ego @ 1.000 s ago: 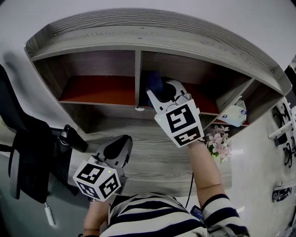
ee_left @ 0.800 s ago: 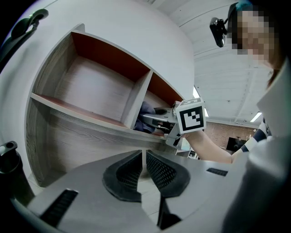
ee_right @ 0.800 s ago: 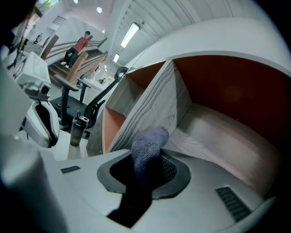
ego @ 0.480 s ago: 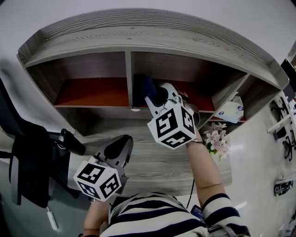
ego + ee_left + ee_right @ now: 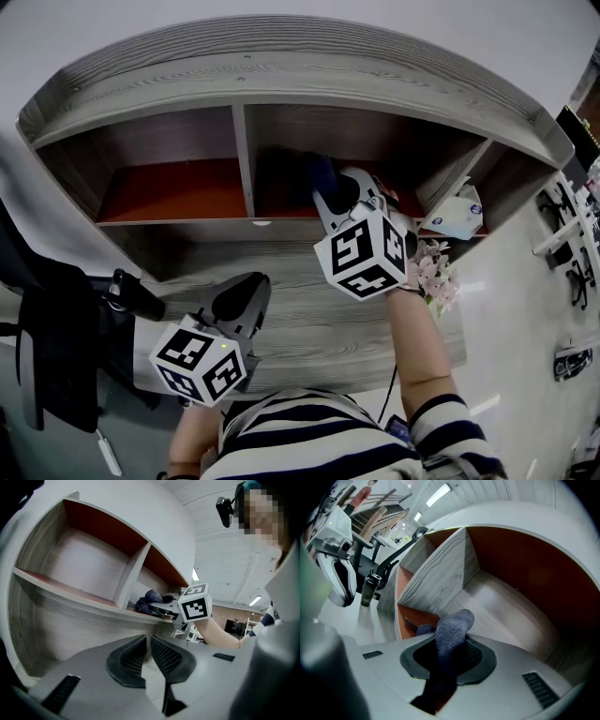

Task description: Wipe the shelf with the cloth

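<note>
Blue cloth inside the shelf [image 5: 281,75], right of the divider [image 5: 242,159]
Pinches the cloth [image 5: 452,627] in the right claw [image 5: 450,656], deep in that red-brown lined compartment, divider wall close alongside. Holds the left claw [image 5: 149,653] pressed almost together on nothing, low over the wooden table [image 5: 309,309], well apart from the shelf. Flanked by a tissue pack [image 5: 457,217] in the end nook, pink flowers [image 5: 433,274] just beside the right forearm, a black chair [image 5: 56,347] far left

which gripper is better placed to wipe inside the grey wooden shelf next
Right: the right gripper is shut on the dark blue cloth inside the grey wooden shelf. The left gripper is shut, empty, outside it.
</note>
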A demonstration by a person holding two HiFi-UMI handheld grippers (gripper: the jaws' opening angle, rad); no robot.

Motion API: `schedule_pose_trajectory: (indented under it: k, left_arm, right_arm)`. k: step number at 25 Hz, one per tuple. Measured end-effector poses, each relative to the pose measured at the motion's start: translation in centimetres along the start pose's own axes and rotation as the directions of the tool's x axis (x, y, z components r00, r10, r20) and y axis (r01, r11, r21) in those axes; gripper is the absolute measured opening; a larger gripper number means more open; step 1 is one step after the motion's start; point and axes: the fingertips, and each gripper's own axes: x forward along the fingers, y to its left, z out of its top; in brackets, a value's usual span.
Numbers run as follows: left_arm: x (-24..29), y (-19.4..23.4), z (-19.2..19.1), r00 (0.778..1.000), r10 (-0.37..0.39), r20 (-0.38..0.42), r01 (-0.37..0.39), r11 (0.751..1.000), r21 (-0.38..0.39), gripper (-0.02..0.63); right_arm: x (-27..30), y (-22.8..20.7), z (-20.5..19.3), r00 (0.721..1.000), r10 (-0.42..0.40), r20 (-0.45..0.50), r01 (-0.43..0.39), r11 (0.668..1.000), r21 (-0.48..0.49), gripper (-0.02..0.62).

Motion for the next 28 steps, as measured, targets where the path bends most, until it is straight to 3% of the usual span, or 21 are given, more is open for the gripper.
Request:
schedule_pose_trajectory:
  k: [10,20,28]
  left_arm:
    - [1.2,-1.2,-0.3,0.998,-0.059,-0.021,0.059,0.998,0.005,0.041]
    - [2.3,-2.3,-0.6,0.994,-0.104,-0.036,0.104,0.995,0.008,0.041]
    - [2.5,-2.6,-0.6,0.992,-0.116,-0.041,0.116,0.993,0.008,0.04]
  right_arm:
    - [-2.5,-3.4,-4.4,0.986,-0.126,-0.11,0.127,0.992,0.002,0.097]
    - [-4.7,-5.7,-7.6,0.933,-0.27,-0.236,0.261,0.963,-0.072,0.097]
    - [-5.9,-6.4,-8.9,0.902,-0.318,-0.293,0.301,0.948,-0.101,0.097]
